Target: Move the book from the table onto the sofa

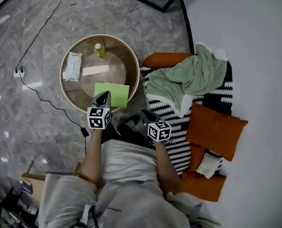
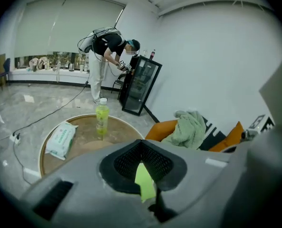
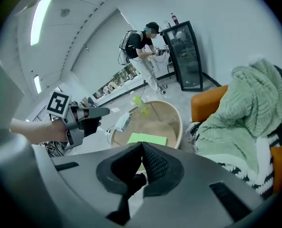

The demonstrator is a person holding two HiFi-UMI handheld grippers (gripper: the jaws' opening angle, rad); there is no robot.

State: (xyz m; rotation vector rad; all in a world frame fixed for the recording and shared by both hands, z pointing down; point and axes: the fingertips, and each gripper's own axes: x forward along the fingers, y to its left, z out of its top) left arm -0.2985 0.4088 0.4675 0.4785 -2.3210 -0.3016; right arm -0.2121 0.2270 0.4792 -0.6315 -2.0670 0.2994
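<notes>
On marble floor [image 1: 31, 42], round table [image 1: 113, 56] (wood-rimmed) stands beside sofa [image 1: 167, 60].

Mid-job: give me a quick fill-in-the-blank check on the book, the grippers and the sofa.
1. The jaws of the left gripper and the right gripper are both ____.
2. The flat light-green book lies on the round wooden table, nearest the ____ gripper.
3. On the black-and-white striped sofa lies a crumpled ____ blanket.
Missing words: shut; left; green.
</notes>
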